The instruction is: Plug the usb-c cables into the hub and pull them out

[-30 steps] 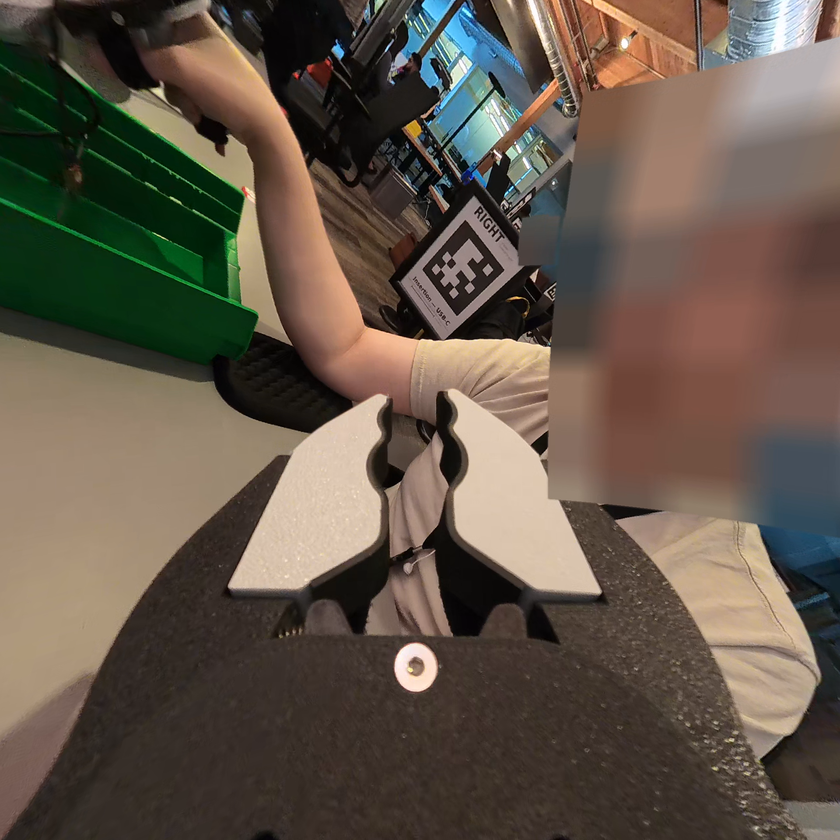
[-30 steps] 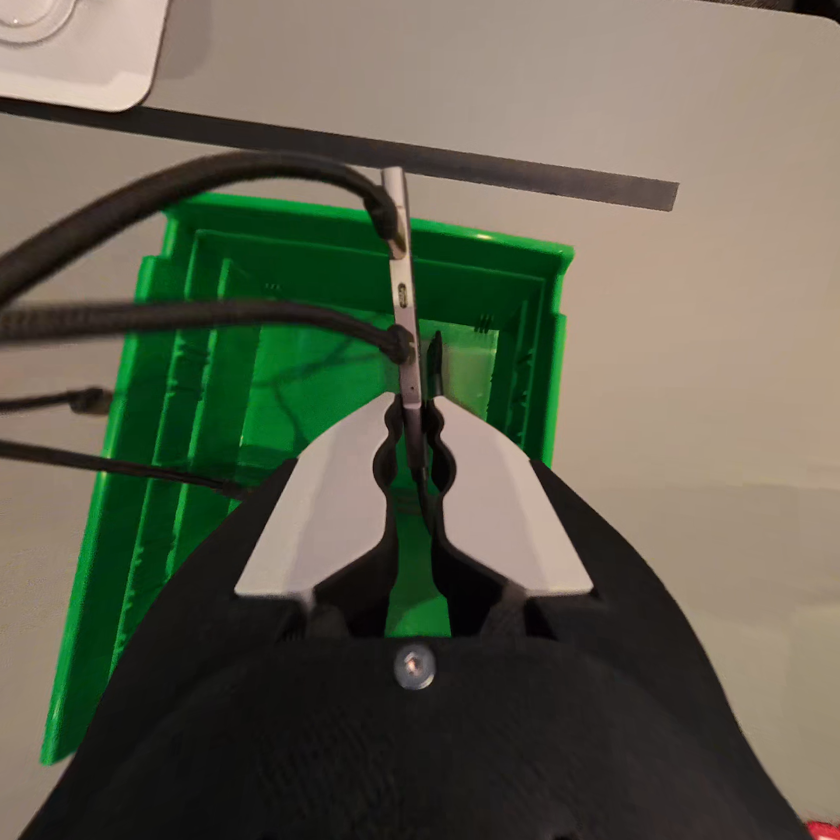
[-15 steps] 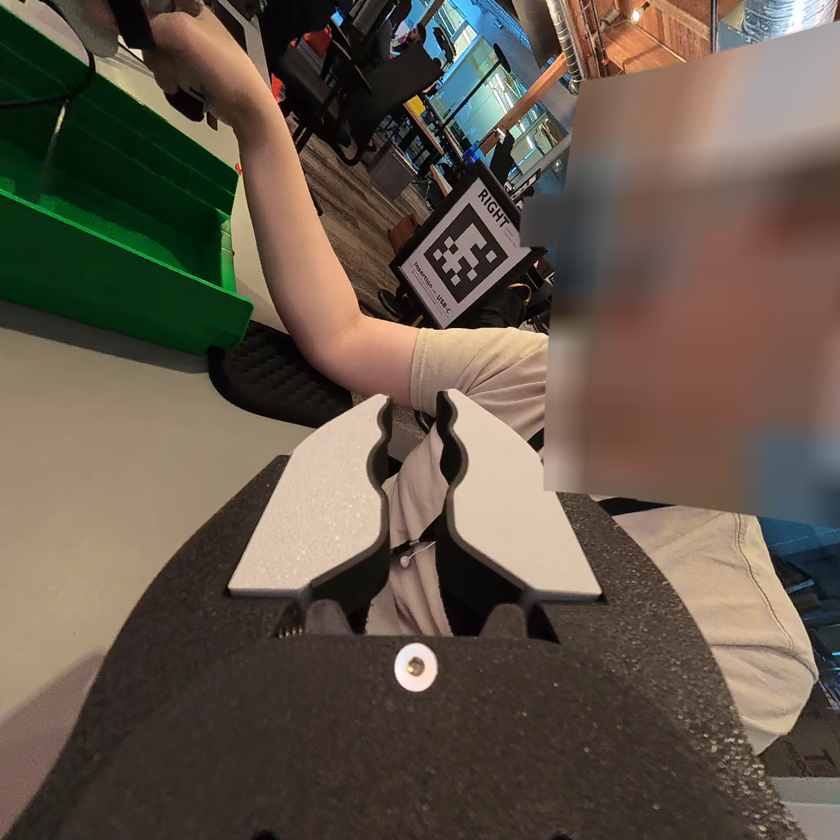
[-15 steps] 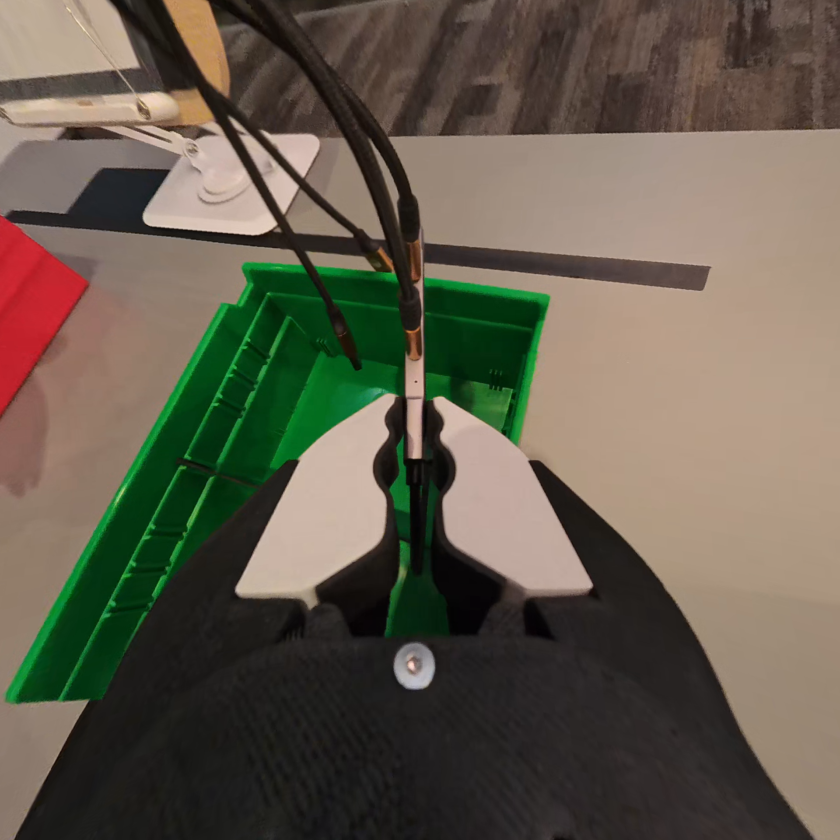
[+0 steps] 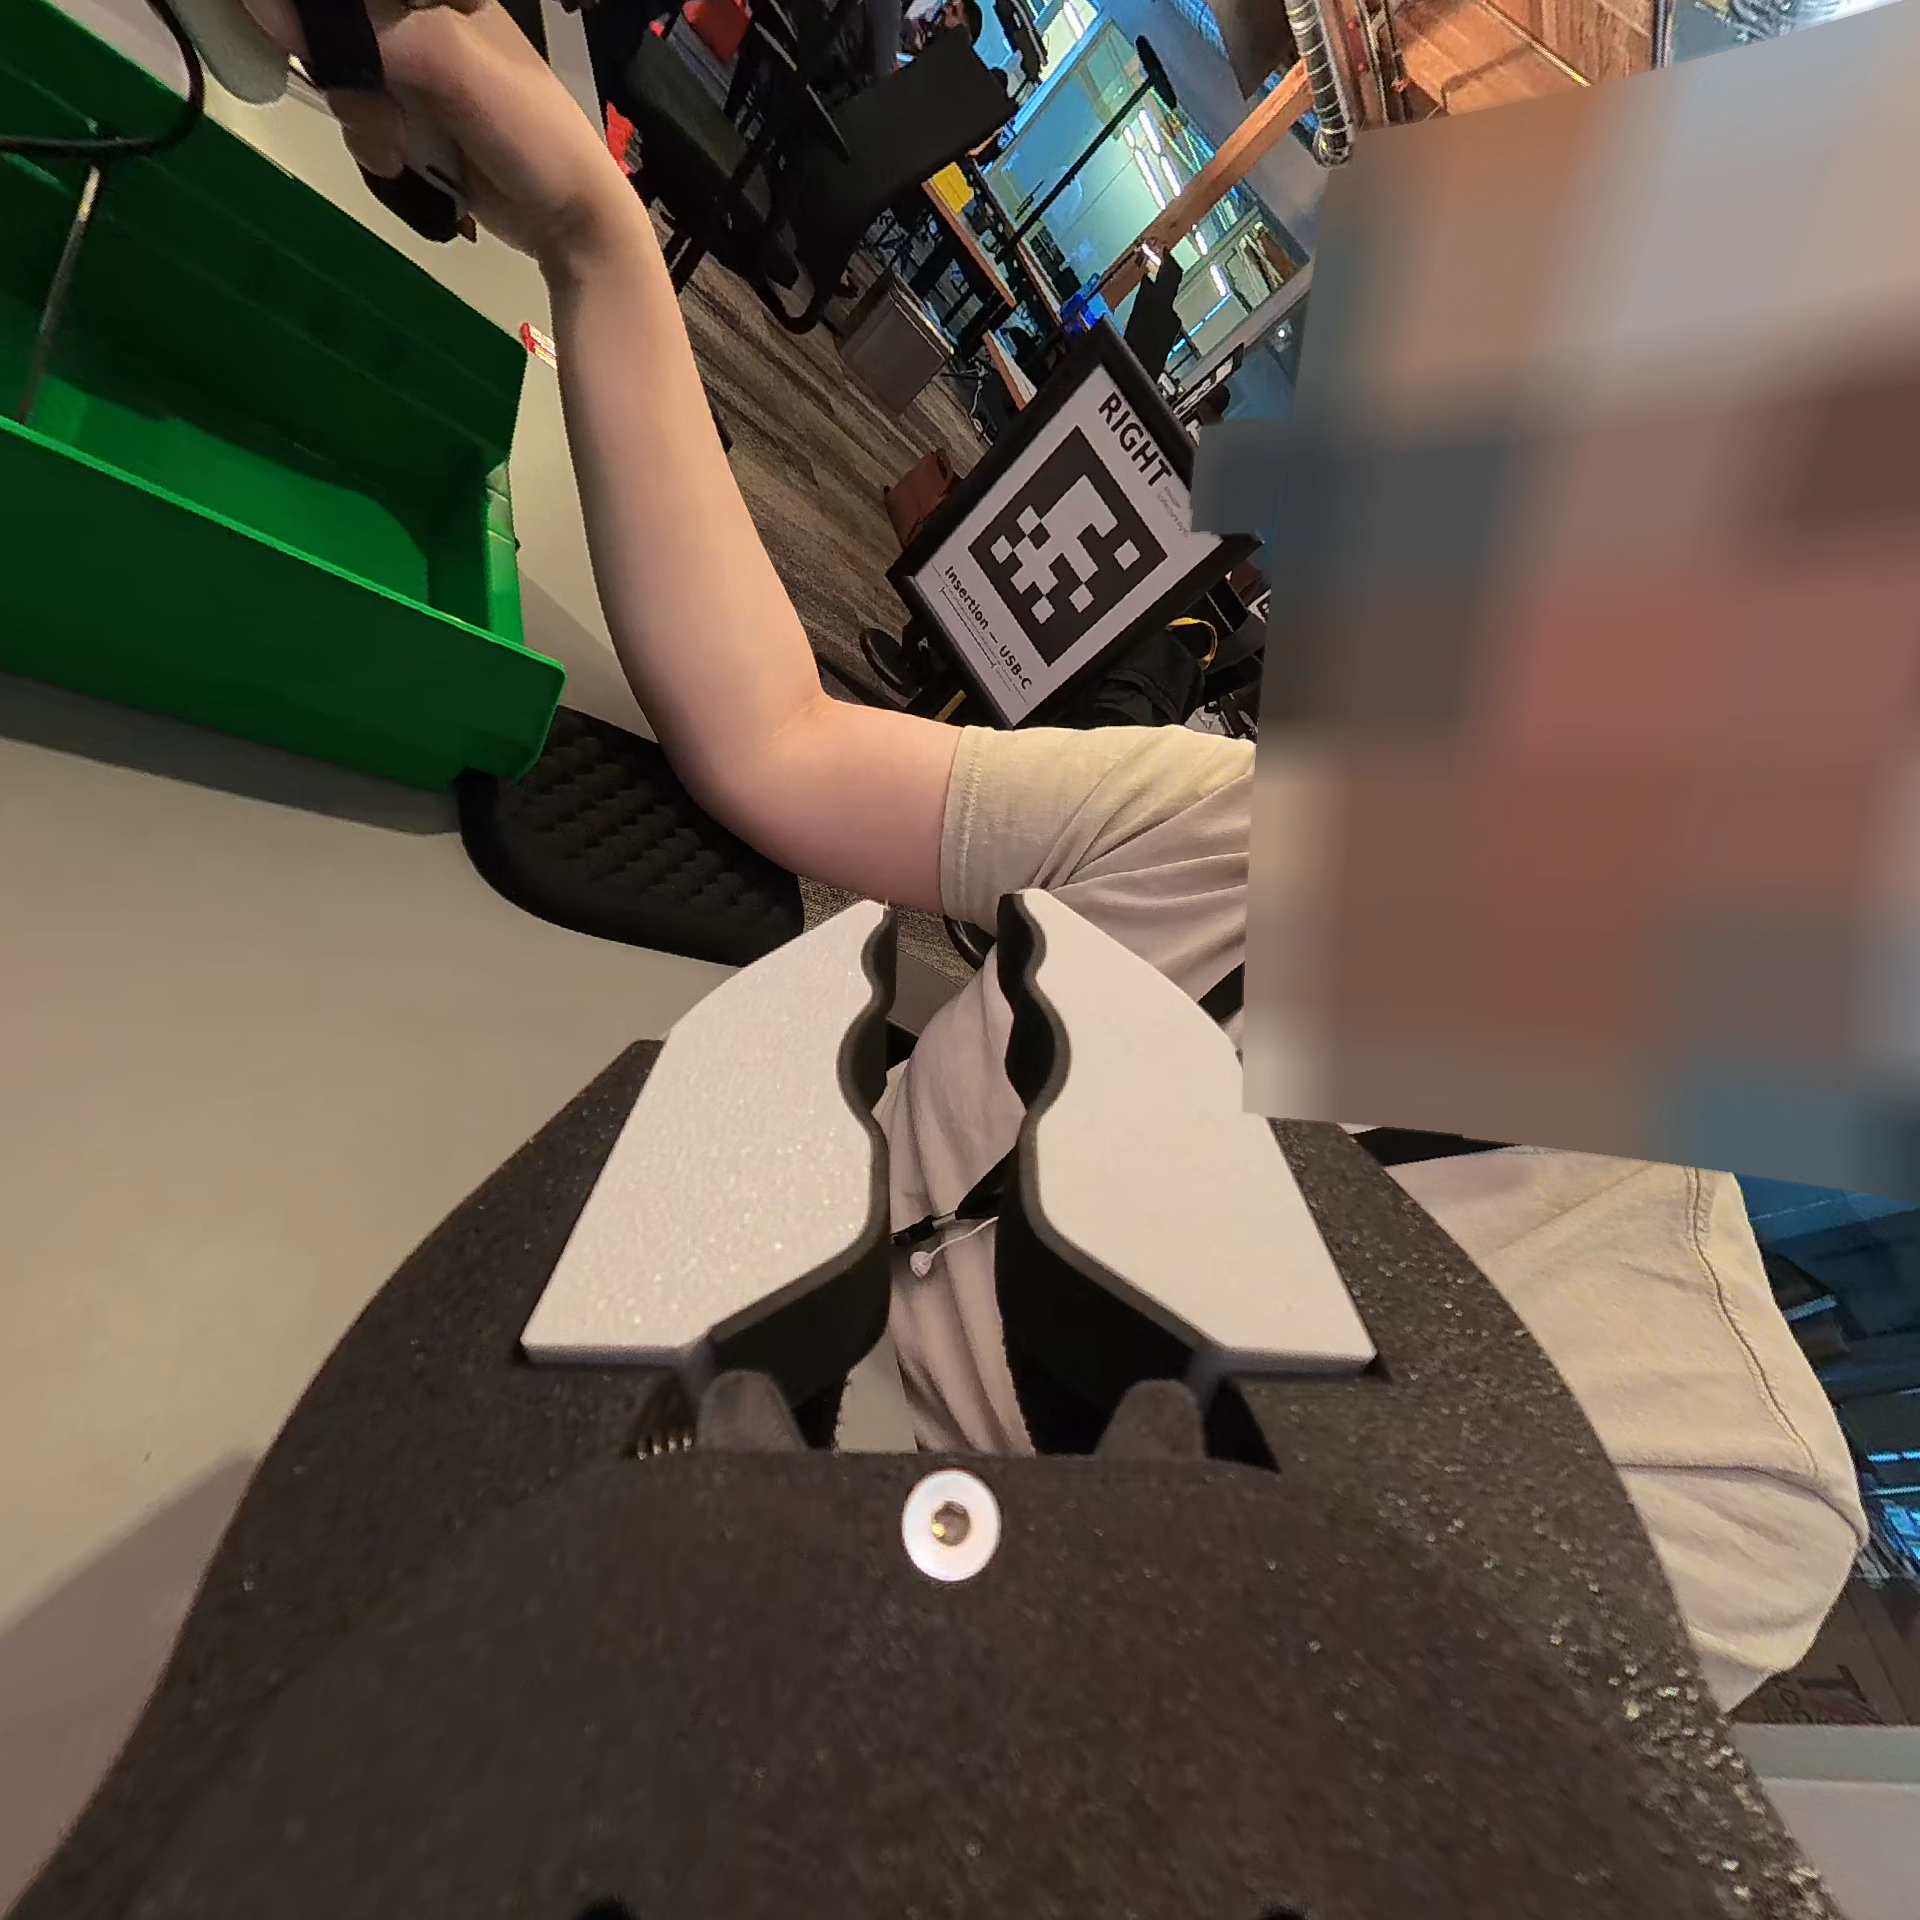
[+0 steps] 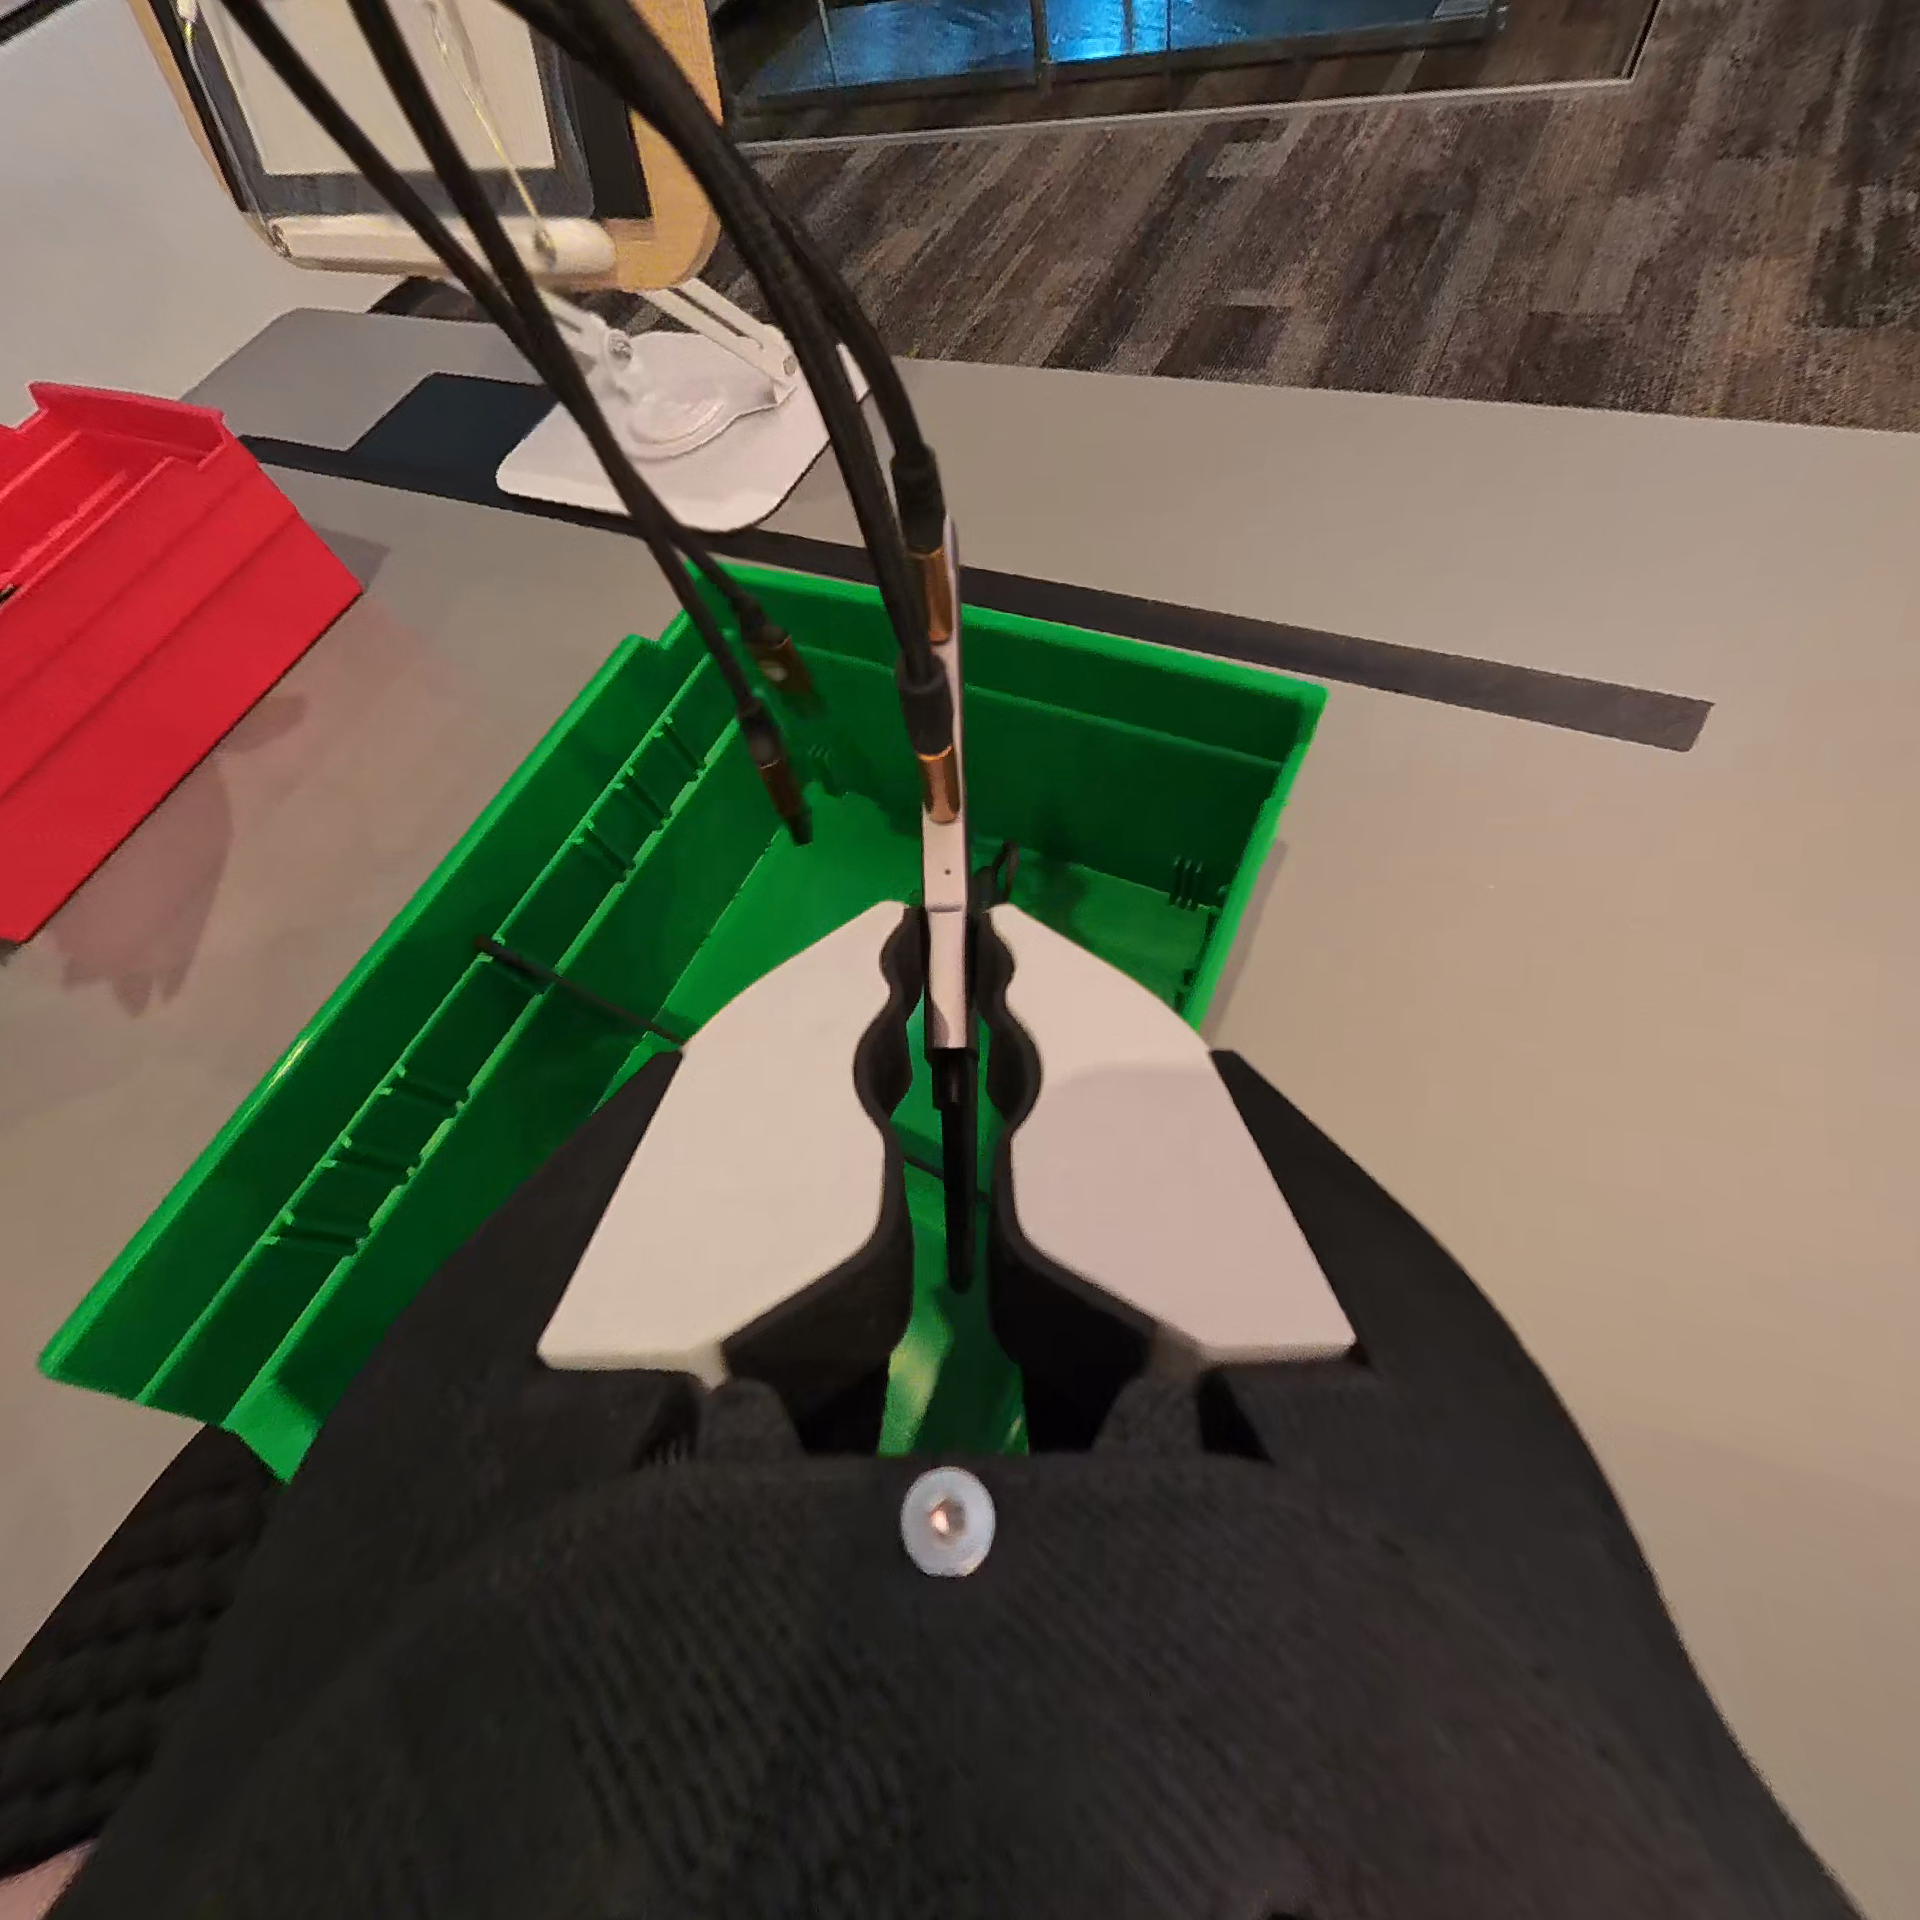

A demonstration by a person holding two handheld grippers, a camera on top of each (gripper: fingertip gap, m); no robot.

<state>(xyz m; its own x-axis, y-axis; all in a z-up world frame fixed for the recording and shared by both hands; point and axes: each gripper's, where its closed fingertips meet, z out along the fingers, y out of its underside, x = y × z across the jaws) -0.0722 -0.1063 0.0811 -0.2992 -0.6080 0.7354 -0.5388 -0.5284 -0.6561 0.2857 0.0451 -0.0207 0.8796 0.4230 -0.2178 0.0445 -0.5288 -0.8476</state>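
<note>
My right gripper (image 6: pixel 948 920) is shut on the lower end of a thin silver hub (image 6: pixel 945 868), seen edge-on and held upright above a green bin (image 6: pixel 1247 790). Two black braided usb-c cables with copper-coloured plugs (image 6: pixel 940 774) sit in the hub's side. Two more cables hang loose beside it, plugs free (image 6: pixel 784 795). A short black lead runs from the hub back between the fingers. My left gripper (image 5: pixel 940 914) is narrowly open and empty, low over the grey table (image 5: pixel 260 1091), pointing at the person's shirt. The person's arm (image 5: pixel 707 582) reaches up over the green bin (image 5: pixel 260 623).
A red bin (image 6: pixel 156 623) stands at the left. A white stand (image 6: pixel 665 457) holding a framed panel is behind the green bin. A dark tape line (image 6: pixel 1455 665) crosses the table. A black foam mat (image 5: pixel 623 852) and a marker sign (image 5: pixel 1070 551) lie beyond the table's edge. Some 40 centimeters of space lies between my two pairs of fingers.
My right gripper has risen and tilted forward with the hub, so the bin looks farther off and the cables now hang from above. The left gripper has stayed put.
</note>
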